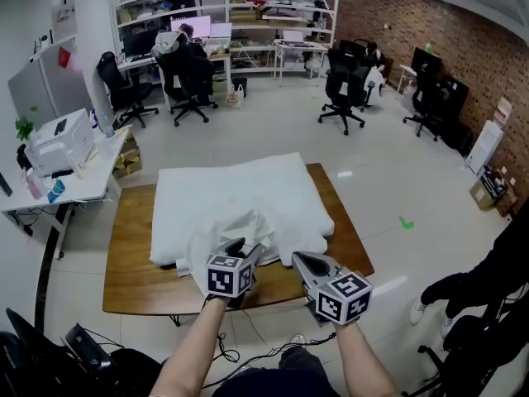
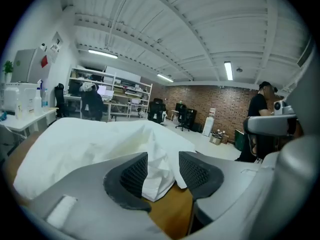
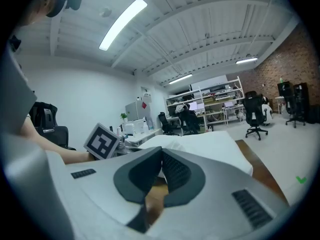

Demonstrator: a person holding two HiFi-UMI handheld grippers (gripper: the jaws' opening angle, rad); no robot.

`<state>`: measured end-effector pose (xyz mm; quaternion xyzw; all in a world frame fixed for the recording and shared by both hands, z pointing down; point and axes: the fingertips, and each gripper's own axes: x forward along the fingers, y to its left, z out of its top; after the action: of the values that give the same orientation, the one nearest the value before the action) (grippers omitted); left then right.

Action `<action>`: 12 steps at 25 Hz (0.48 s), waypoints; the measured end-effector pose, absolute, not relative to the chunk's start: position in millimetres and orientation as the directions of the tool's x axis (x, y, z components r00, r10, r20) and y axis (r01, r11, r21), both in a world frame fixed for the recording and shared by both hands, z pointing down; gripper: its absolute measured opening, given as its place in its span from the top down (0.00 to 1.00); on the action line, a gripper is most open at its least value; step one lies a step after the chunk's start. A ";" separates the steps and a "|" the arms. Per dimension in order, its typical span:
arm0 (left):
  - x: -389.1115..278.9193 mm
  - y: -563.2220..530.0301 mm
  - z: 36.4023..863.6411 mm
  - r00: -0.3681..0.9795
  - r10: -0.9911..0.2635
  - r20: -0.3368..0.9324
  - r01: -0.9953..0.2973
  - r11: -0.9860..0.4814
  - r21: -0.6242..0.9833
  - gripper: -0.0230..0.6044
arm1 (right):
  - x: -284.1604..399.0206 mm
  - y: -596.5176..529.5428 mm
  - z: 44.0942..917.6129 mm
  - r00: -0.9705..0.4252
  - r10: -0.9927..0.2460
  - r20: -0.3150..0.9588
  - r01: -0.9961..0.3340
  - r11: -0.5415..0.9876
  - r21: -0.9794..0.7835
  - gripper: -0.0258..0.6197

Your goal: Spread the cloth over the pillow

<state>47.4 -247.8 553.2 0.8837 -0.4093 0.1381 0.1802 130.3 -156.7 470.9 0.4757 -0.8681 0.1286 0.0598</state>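
A big white pillow (image 1: 248, 184) lies on the wooden table (image 1: 132, 246). The white cloth (image 1: 235, 226) sits bunched on the pillow's near edge and hangs over it. At that bunch my left gripper (image 1: 240, 250) stands open. In the left gripper view a hanging fold of the cloth (image 2: 156, 151) lies between the spread jaws of the left gripper (image 2: 163, 168), and the pads do not clamp it. My right gripper (image 1: 298, 260) is just right of the cloth at the table's near edge. It is shut with nothing between its jaws, as the right gripper view shows the right gripper (image 3: 161, 170).
A white side table (image 1: 74, 180) with a printer stands at the left. Office chairs (image 1: 343, 89) and shelving are on the far floor. A person's legs (image 1: 463, 292) are at the right. Cables (image 1: 248, 350) lie under the table's near edge.
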 end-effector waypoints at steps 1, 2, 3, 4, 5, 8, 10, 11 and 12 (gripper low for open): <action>48.0 -253.4 559.7 0.619 -0.674 0.403 -0.779 -0.591 0.209 0.66 | 131.7 -157.8 473.2 -0.543 -0.807 0.230 -0.839 0.517 -0.168 0.96; 48.8 -259.2 565.8 0.613 -0.674 0.412 -0.785 -0.581 0.216 0.66 | 133.6 -159.3 475.5 -0.546 -0.804 0.235 -0.838 0.519 -0.169 0.96; 49.8 -265.0 571.6 0.607 -0.674 0.421 -0.789 -0.571 0.224 0.65 | 136.1 -161.1 477.5 -0.548 -0.801 0.241 -0.836 0.522 -0.169 0.96; 51.1 -270.8 577.2 0.602 -0.672 0.430 -0.794 -0.562 0.232 0.65 | 139.1 -163.0 479.1 -0.550 -0.798 0.247 -0.835 0.524 -0.168 0.96; 52.6 -276.1 582.6 0.597 -0.671 0.440 -0.798 -0.554 0.238 0.64 | 142.7 -164.8 480.1 -0.552 -0.795 0.253 -0.834 0.526 -0.166 0.96; 58.9 -287.9 593.6 0.592 -0.667 0.451 -0.803 -0.536 0.261 0.64 | 156.8 -168.4 481.3 -0.550 -0.790 0.270 -0.835 0.528 -0.156 0.96; 64.1 -292.5 592.9 0.600 -0.668 0.439 -0.798 -0.539 0.270 0.73 | 167.9 -170.3 482.1 -0.543 -0.792 0.280 -0.839 0.523 -0.150 0.96; 66.1 -293.7 589.9 0.604 -0.671 0.430 -0.795 -0.544 0.268 0.89 | 172.8 -171.1 482.6 -0.540 -0.793 0.283 -0.841 0.520 -0.148 0.96; 67.5 -294.4 585.2 0.610 -0.674 0.417 -0.791 -0.552 0.264 0.94 | 177.0 -171.5 483.3 -0.537 -0.794 0.286 -0.843 0.518 -0.147 0.96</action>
<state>67.5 -294.4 585.2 0.8706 -0.4207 0.1348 0.2166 177.0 -171.5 483.3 0.4722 -0.8663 0.1346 0.0915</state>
